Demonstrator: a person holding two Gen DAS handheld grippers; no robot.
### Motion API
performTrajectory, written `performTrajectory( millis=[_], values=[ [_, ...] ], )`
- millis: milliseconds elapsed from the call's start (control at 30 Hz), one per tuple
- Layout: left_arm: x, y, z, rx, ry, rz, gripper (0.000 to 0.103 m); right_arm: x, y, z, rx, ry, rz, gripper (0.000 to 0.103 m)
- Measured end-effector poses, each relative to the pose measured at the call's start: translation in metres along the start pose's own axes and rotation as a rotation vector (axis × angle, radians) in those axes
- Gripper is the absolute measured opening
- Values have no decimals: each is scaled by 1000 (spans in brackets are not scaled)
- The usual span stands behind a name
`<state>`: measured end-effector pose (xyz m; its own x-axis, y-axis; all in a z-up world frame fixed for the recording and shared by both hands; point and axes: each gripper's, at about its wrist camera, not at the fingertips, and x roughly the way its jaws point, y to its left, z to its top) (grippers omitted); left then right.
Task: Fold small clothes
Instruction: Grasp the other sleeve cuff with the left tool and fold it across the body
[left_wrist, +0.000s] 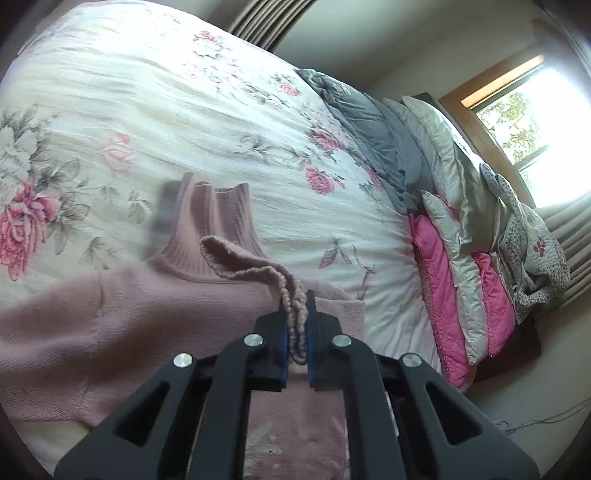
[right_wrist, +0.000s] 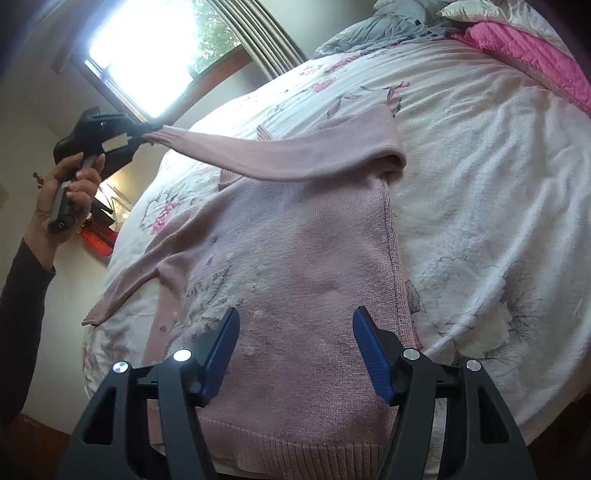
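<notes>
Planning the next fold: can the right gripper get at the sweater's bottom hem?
Probably yes. The right gripper hangs open just above the sweater, and nothing covers the ribbed hem below its jaws.

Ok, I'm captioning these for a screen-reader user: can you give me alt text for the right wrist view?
A pink knit sweater lies flat on a floral bedspread, while the left gripper, held in a person's hand, pulls one sleeve up and across it. The right gripper hovers open over the sweater's lower body.
</notes>
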<state>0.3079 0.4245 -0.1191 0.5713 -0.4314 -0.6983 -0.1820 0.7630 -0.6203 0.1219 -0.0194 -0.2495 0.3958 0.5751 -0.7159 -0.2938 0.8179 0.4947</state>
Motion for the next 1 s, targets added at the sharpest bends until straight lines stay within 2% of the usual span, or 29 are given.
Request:
performTrajectory(
  millis=[400,567,767,1000],
  values=[
    [-10,115,-14,-135,19,120,5,10,11,0,-16,22,-3,65],
    [3,158,-28,-190,69,162,5,13,13,0,-24,29,-8,65],
    [18,184,-37,-216,97,185,5,16,16,-1,-30,36,-11,65],
    [28,195,-44,-219,116,207,5,14,18,-1,-33,35,-11,65]
  ],
)
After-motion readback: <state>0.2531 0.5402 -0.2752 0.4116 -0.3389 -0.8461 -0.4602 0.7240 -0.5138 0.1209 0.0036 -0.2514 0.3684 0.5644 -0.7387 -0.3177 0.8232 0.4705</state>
